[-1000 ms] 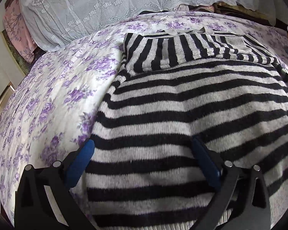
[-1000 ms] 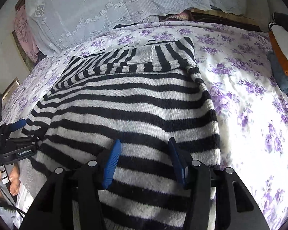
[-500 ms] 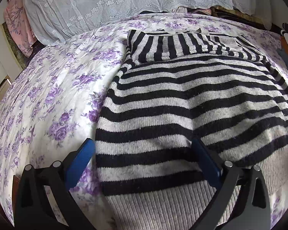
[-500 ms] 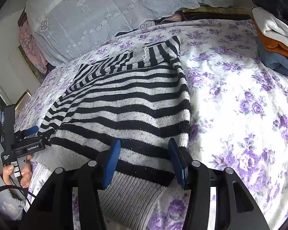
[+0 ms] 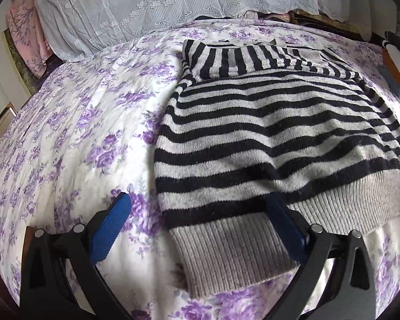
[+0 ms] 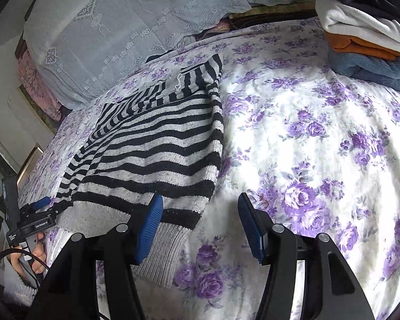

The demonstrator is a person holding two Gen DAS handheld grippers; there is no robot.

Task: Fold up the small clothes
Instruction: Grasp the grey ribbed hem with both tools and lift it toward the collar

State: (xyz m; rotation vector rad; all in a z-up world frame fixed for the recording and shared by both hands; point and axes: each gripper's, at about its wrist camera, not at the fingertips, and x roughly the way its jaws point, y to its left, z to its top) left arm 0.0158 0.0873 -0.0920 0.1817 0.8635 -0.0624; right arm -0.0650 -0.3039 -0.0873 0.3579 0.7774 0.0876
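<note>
White bedspread with purple roses (image 6: 320, 138): covers bed. Black-and-grey striped knit sweater (image 5: 266, 133): flat on it, sleeves folded in. Left gripper (image 5: 197, 213): angled down, jaws wide, straddling grey hem corner, pads clear. Right gripper (image 6: 200, 218): angled down, jaws just widened, nothing gripped, beside hem.

Your left gripper (image 5: 197, 208) is angled downward with its blue pads spread wide — nothing is pinched between them. From the right wrist view it shows again at the far left edge, with your left hand (image 6: 37, 253) wrapped around its handle, fingers curled underneath and a cable trailing from it. Your right gripper (image 6: 200, 210) also tilts downward; its jaws have just been opening and now stand well apart, the pads (image 6: 149, 224) pressing on nothing — both tools are empty.
</note>
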